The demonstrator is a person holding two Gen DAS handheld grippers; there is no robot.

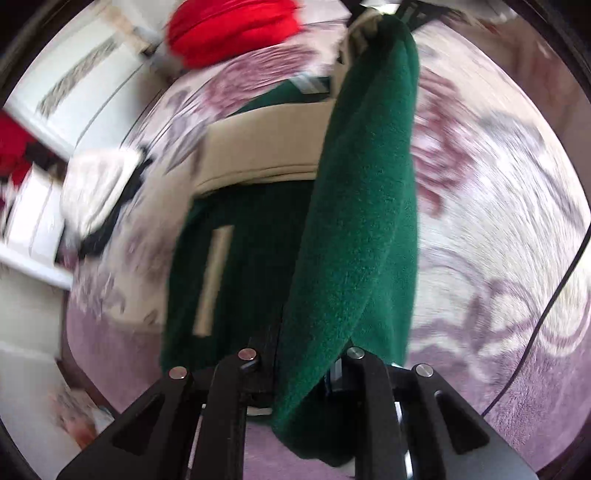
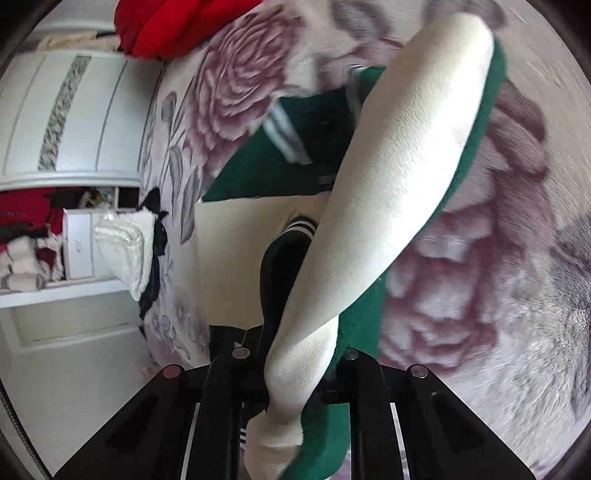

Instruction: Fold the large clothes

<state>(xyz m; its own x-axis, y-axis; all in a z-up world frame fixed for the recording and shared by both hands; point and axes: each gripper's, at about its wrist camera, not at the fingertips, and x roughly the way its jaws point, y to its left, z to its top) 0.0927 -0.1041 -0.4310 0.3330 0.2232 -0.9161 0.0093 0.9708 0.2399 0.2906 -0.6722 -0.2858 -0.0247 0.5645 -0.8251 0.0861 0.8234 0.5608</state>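
Note:
A dark green fleece jacket [image 1: 362,221] with cream sleeves [image 1: 258,147] lies partly on a flowered bed cover [image 1: 498,221]. My left gripper [image 1: 301,363] is shut on a fold of the green fabric, which stretches up and away from the fingers. In the right wrist view, my right gripper [image 2: 295,358] is shut on a cream sleeve [image 2: 399,177] backed with green, lifted off the cover. The rest of the jacket [image 2: 295,173], with its striped collar and cuff, rests flat below. Both gripper tips are hidden by cloth.
A red bundle [image 2: 166,26] sits at the far end of the bed. A white fluffy folded item [image 2: 129,247] with black cloth lies at the bed's left edge. A white cabinet [image 2: 66,110] stands beyond. A black cable [image 1: 546,314] crosses the cover on the right.

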